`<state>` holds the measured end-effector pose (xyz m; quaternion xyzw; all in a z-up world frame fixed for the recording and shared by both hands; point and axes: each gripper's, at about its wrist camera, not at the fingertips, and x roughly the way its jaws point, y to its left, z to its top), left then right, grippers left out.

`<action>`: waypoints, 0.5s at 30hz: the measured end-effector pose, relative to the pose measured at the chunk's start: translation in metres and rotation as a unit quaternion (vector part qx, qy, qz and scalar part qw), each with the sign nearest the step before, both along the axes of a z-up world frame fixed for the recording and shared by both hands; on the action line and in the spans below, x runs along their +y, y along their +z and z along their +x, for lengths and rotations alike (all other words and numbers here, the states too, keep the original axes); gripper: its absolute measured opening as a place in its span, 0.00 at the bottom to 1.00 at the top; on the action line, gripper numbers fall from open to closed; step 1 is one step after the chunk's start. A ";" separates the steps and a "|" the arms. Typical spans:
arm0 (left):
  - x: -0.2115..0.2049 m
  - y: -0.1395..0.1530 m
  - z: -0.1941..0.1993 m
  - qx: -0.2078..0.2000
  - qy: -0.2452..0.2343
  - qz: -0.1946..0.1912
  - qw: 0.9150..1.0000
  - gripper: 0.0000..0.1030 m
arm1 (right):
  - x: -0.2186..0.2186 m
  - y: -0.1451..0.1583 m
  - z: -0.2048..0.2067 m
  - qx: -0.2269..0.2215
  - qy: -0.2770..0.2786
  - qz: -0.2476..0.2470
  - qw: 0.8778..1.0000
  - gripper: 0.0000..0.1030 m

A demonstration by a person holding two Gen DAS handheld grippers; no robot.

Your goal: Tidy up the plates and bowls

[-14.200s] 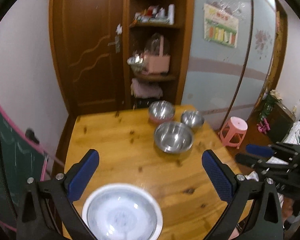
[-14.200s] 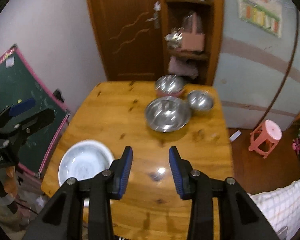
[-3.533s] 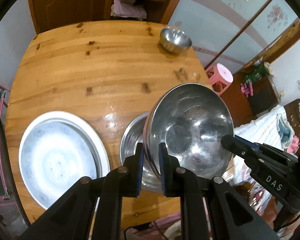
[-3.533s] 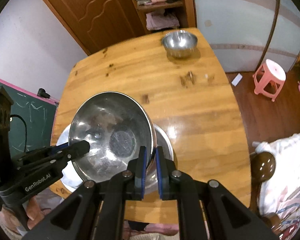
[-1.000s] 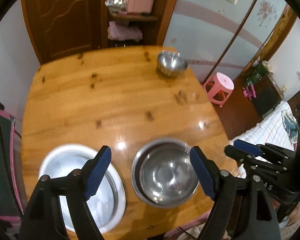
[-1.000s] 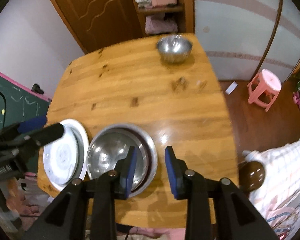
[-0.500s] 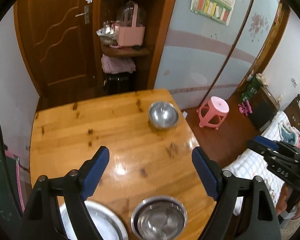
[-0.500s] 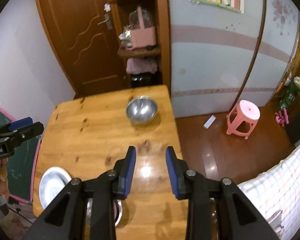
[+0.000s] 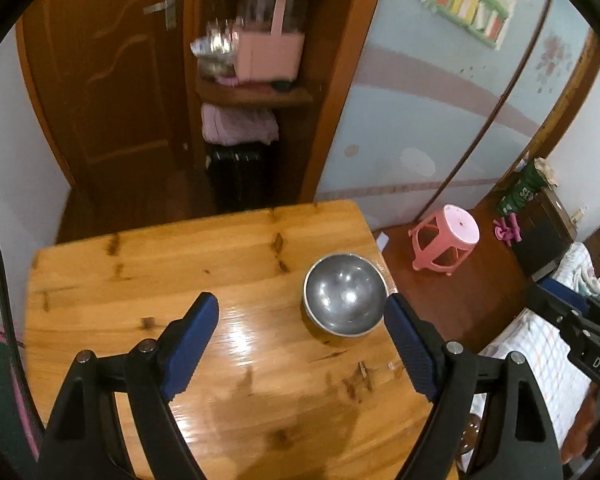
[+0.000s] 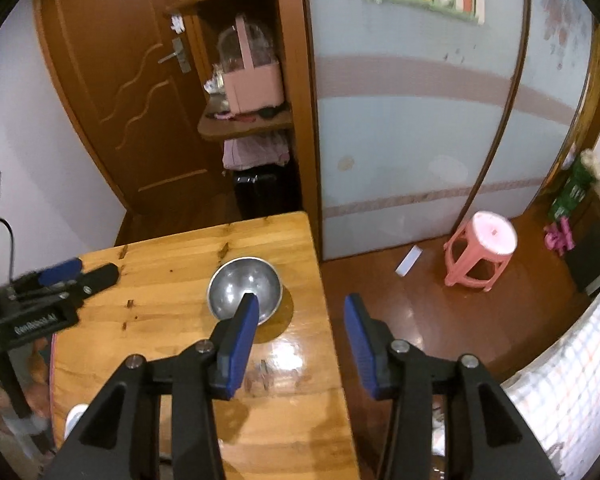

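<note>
A small steel bowl (image 9: 344,295) stands alone near the far right corner of the wooden table (image 9: 140,280). It also shows in the right wrist view (image 10: 242,285). My left gripper (image 9: 302,340) is open and empty, above the table, with the bowl just ahead of its right finger. My right gripper (image 10: 302,328) is open and empty, over the table's right edge, with its left finger overlapping the bowl's near rim. The left gripper's body shows at the left of the right wrist view (image 10: 52,296). The plate and stacked bowls are out of view.
The table's right edge (image 10: 326,320) drops to a brown floor with a pink stool (image 10: 482,250). Behind the table stand a wooden door (image 9: 100,80) and a shelf with a pink basket (image 9: 268,54). A bed with a checked cover (image 9: 540,344) lies at the right.
Both grippers have moved forward toward the far end of the table. The small bowl is now close ahead. The plate and stacked bowls have dropped out of view. The right gripper has opened wider.
</note>
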<state>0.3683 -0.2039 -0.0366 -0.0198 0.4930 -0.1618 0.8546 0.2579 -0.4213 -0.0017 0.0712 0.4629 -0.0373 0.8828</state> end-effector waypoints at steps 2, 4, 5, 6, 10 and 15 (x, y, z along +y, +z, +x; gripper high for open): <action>-0.006 -0.021 0.014 0.016 0.005 -0.004 1.000 0.81 | -0.005 -0.021 0.020 0.019 -0.005 0.023 1.000 0.43; -0.012 -0.042 0.026 0.034 0.008 -0.006 0.999 0.81 | -0.008 -0.037 0.034 0.033 -0.011 0.040 0.999 0.43; -0.014 -0.052 0.032 0.041 0.010 -0.008 0.999 0.81 | -0.010 -0.048 0.042 0.041 -0.015 0.048 0.998 0.43; -0.015 -0.062 0.038 0.049 0.012 -0.009 0.999 0.81 | -0.011 -0.054 0.047 0.046 -0.018 0.051 0.997 0.43; -0.019 -0.098 0.052 0.077 0.015 -0.007 0.997 0.81 | -0.013 -0.093 0.068 0.079 -0.027 0.073 0.994 0.43; -0.024 -0.132 0.065 0.103 0.012 -0.006 0.995 0.80 | -0.009 -0.130 0.087 0.115 -0.028 0.088 0.989 0.43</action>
